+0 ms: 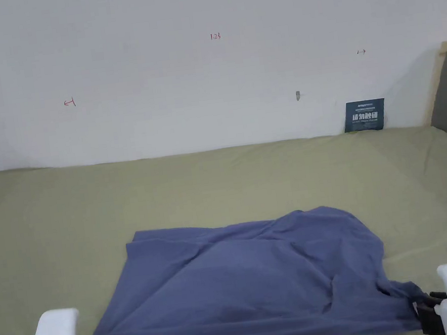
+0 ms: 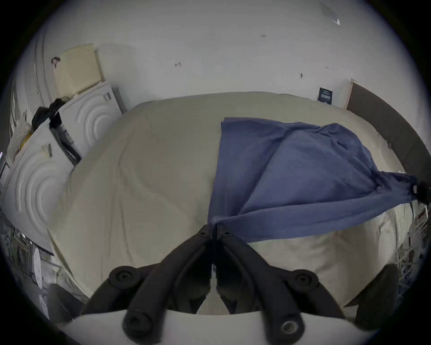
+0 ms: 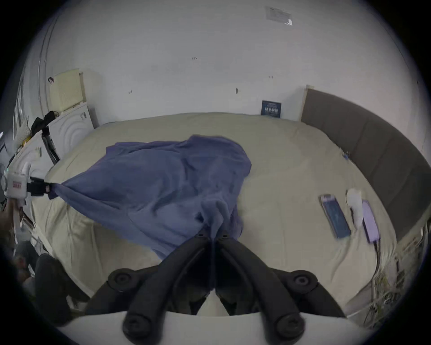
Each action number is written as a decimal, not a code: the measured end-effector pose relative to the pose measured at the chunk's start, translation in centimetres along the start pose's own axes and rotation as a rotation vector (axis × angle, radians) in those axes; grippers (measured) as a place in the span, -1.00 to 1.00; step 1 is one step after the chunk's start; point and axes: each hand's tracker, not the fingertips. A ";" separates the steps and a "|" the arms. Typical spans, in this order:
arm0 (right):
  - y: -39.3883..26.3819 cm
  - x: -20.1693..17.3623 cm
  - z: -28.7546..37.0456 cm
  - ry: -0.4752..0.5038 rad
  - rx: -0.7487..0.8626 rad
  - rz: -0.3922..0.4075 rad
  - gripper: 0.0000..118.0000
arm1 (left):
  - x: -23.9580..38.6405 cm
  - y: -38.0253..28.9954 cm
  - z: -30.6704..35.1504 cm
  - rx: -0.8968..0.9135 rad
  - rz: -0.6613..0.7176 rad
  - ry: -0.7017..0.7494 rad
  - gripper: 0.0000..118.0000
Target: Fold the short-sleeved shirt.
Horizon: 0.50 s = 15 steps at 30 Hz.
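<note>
I have the blue shirt (image 1: 251,279) pinched at its two near corners, and it lies spread over the olive bedsheet (image 1: 47,233), its far part resting on the bed toward the wall and its near edge lifted and stretched taut between my two tools. The left gripper (image 2: 214,227) has its jaws pressed together on the shirt's near left corner, cloth bunching right at the tips; the right gripper (image 3: 212,234) is clamped the same way on the near right corner, with a gathered wad of fabric above it. As I judge it, the folding proper has hardly begun: the shirt is rumpled, humped toward its right side, with creases running diagonally across it and no clean fold line that I can make out. What remains, I think, is to pull it flat, then make the folds. Two phones (image 3: 335,216) lie well to the right of the shirt, near the headboard (image 3: 373,149).
</note>
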 end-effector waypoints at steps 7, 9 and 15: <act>-4.8 0.7 3.1 0.009 -0.048 -0.002 -0.94 | -0.6 -6.0 2.1 -0.040 0.014 -0.029 -1.00; -5.9 0.7 3.7 0.013 -0.058 -0.002 -0.94 | -0.9 -6.8 2.4 -0.046 0.033 -0.039 -1.00; -6.8 0.8 2.8 0.014 -0.089 -0.019 -0.92 | -0.4 -7.4 2.2 -0.060 0.017 -0.045 -1.00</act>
